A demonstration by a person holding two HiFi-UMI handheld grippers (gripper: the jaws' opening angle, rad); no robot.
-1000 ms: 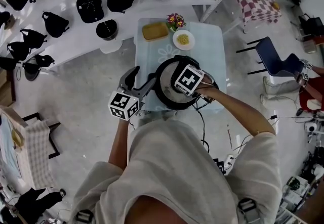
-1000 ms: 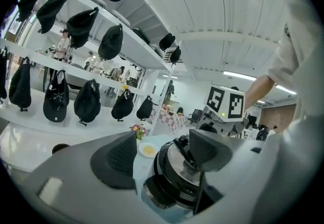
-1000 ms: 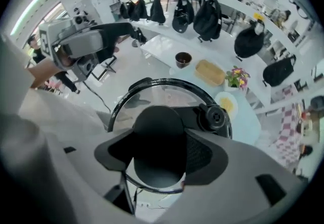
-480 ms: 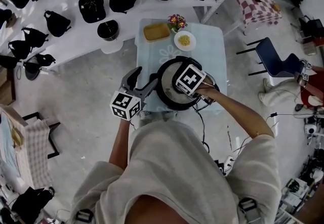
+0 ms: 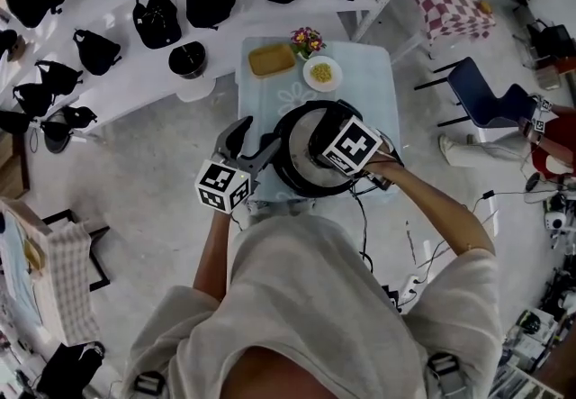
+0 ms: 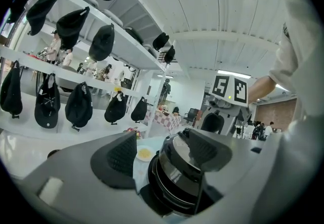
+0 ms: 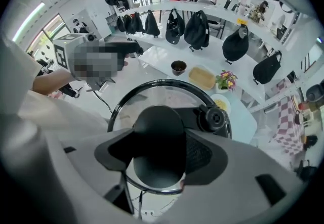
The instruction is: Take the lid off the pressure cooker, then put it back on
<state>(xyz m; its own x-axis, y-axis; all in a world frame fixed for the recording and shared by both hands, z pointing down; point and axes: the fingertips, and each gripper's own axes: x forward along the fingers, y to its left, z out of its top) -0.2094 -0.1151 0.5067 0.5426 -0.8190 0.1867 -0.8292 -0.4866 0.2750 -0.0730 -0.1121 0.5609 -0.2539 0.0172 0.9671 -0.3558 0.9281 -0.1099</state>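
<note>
The black pressure cooker (image 5: 292, 179) stands at the near end of a light blue table (image 5: 378, 73). Its glass lid (image 5: 310, 131), with a black rim (image 7: 152, 86) and a valve (image 7: 213, 118), hangs a little above the pot. My right gripper (image 7: 159, 154) points steeply down and is shut on the lid's black oval knob (image 7: 157, 132); its marker cube (image 5: 351, 145) hides the jaws in the head view. My left gripper (image 5: 252, 143) is level at the cooker's left side, open, with the pot body (image 6: 174, 182) between and beyond its pads.
At the table's far end are a yellow tray (image 5: 274, 58), a white plate of food (image 5: 324, 73) and small flowers (image 5: 309, 35). A black bowl (image 5: 187, 58) and several black bags (image 5: 157, 17) sit on white shelves at the left. A blue chair (image 5: 486, 100) stands at the right.
The right gripper has risen with the lid in its grip and shifted slightly right in the head view. The left gripper has stayed at the cooker's side.
</note>
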